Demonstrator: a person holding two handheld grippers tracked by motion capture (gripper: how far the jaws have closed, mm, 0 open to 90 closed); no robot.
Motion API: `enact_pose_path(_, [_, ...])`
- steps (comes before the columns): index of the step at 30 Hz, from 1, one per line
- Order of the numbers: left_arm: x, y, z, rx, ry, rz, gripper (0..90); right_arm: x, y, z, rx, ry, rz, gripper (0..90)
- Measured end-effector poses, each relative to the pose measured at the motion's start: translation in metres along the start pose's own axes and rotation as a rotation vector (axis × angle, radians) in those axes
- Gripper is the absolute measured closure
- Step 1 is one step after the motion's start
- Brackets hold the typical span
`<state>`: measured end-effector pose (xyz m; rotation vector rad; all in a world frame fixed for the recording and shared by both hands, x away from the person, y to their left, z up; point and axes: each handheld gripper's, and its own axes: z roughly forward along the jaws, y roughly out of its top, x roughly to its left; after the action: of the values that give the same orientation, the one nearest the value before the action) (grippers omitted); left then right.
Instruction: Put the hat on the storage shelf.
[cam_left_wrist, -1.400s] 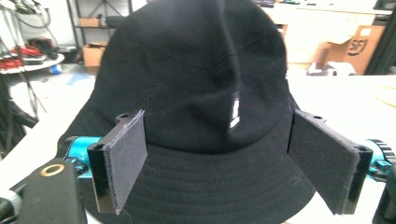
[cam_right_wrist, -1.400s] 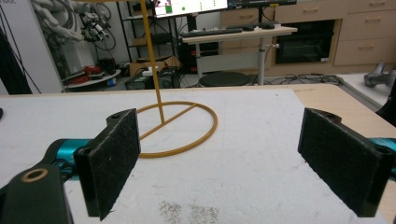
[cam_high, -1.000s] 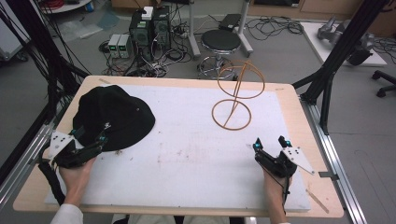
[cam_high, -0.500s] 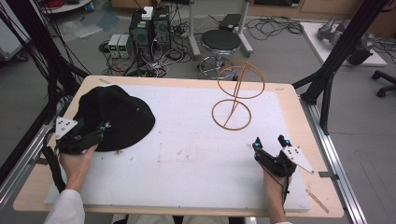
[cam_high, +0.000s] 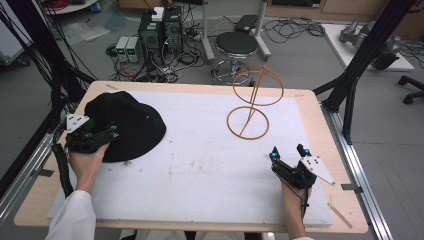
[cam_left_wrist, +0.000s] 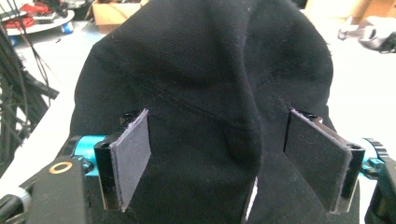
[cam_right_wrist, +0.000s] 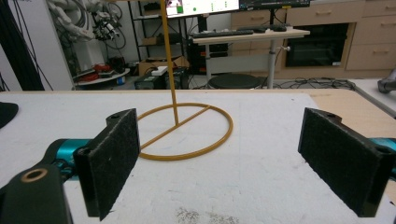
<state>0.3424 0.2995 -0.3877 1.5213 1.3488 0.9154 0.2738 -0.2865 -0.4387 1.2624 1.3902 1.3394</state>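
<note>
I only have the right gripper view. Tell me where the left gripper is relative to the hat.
Observer: The left gripper is at the black hat's near-left edge, jaws open on either side of a fold of the cloth.
Operator: Report whether it has closed.
Observer: Not closed; both pads stand apart from the fabric.
Operator: Describe the stand's top.
Observer: The wooden stand carries a second hoop above its base ring.

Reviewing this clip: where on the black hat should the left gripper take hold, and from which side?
Probably the raised fold of the black hat crown, approached from the person's near-left edge. The left gripper has its jaws open on either side of that ridge, which is narrow enough to pinch; the flat brim offers less.
</note>
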Motion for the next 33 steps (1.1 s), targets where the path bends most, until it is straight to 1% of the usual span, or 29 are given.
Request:
enact_pose_path(2, [-0.002, 0.003, 0.004, 0.008, 0.008, -0.001, 23.3, 0.0, 0.0, 0.0, 0.0, 0.002, 0.0, 12.2])
enact_pose_path(3, [-0.003, 0.004, 0.007, 0.011, 0.009, -0.007, 23.5, 0.001, 0.0, 0.0, 0.007, 0.005, 0.009, 12.2])
enact_pose_path(5, [-0.004, 0.006, 0.012, 0.015, 0.002, -0.037, 24.2, 0.0, 0.0, 0.001, 0.006, 0.005, 0.002, 12.2])
enact_pose_path(9, [-0.005, 0.009, 0.021, 0.044, 0.009, -0.04, 24.9, 0.001, 0.0, 0.002, 0.007, 0.007, 0.001, 12.1])
enact_pose_path(13, [-0.005, 0.006, 0.027, 0.086, 0.008, -0.046, 26.1, 0.001, 0.0, 0.002, 0.007, 0.006, 0.001, 12.2])
enact_pose_path(16, [-0.005, 0.004, 0.029, 0.087, 0.01, -0.06, 28.3, 0.001, 0.0, 0.001, 0.008, 0.002, 0.003, 12.1])
enact_pose_path(17, [-0.006, 0.004, 0.028, 0.079, 0.014, -0.057, 34.0, 0.001, 0.0, 0.001, 0.005, 0.001, 0.003, 12.2])
enact_pose_path(18, [-0.007, 0.004, 0.028, 0.077, 0.022, -0.051, 34.0, 0.001, 0.0, 0.001, 0.005, 0.001, 0.003, 12.2])
enact_pose_path(19, [-0.008, 0.004, 0.028, 0.071, 0.027, -0.048, 39.4, 0.001, 0.0, 0.001, 0.005, 0.001, 0.003, 12.2])
enact_pose_path(20, [-0.009, 0.004, 0.028, 0.071, 0.03, -0.044, 39.4, 0.001, 0.0, 0.001, 0.005, 0.001, 0.003, 12.2])
enact_pose_path(22, [-0.009, 0.003, 0.029, 0.076, 0.036, -0.043, 44.5, 0.001, 0.0, 0.001, 0.004, 0.005, 0.003, 12.2])
enact_pose_path(23, [-0.009, 0.003, 0.029, 0.091, 0.049, -0.048, 49.7, 0.001, 0.0, 0.002, 0.001, 0.005, 0.003, 12.2])
enact_pose_path(24, [-0.009, 0.003, 0.029, 0.098, 0.045, -0.064, 57.6, 0.002, -0.001, 0.002, 0.002, 0.006, 0.006, 12.2])
enact_pose_path(25, [-0.008, 0.003, 0.029, 0.108, 0.039, -0.093, 67.9, 0.002, -0.001, 0.002, -0.002, 0.008, -0.008, 12.2])
enact_pose_path(26, [-0.007, 0.003, 0.029, 0.109, 0.023, -0.115, 67.9, 0.002, -0.001, 0.002, -0.002, 0.008, -0.008, 12.2])
enact_pose_path(27, [-0.007, 0.003, 0.029, 0.111, 0.016, -0.122, 76.8, 0.003, -0.001, 0.002, 0.002, 0.015, -0.004, 12.2])
enact_pose_path(28, [-0.008, 0.003, 0.028, 0.11, 0.019, -0.118, 81.8, 0.003, -0.001, 0.003, -0.003, 0.013, -0.013, 12.2])
enact_pose_path(29, [-0.008, 0.003, 0.028, 0.112, 0.023, -0.115, 85.0, 0.005, -0.001, 0.003, 0.002, 0.018, -0.031, 12.2])
enact_pose_path(31, [-0.006, 0.003, 0.028, 0.115, 0.012, -0.116, 85.4, 0.005, -0.001, 0.003, 0.005, 0.019, -0.036, 12.2])
enact_pose_path(32, [-0.005, 0.003, 0.027, 0.114, 0.002, -0.129, 85.7, 0.005, -0.001, 0.003, 0.005, 0.02, -0.047, 12.2])
enact_pose_path(33, [-0.004, 0.002, 0.027, 0.112, -0.003, -0.135, 86.0, 0.006, -0.001, 0.003, 0.01, 0.02, -0.041, 12.2])
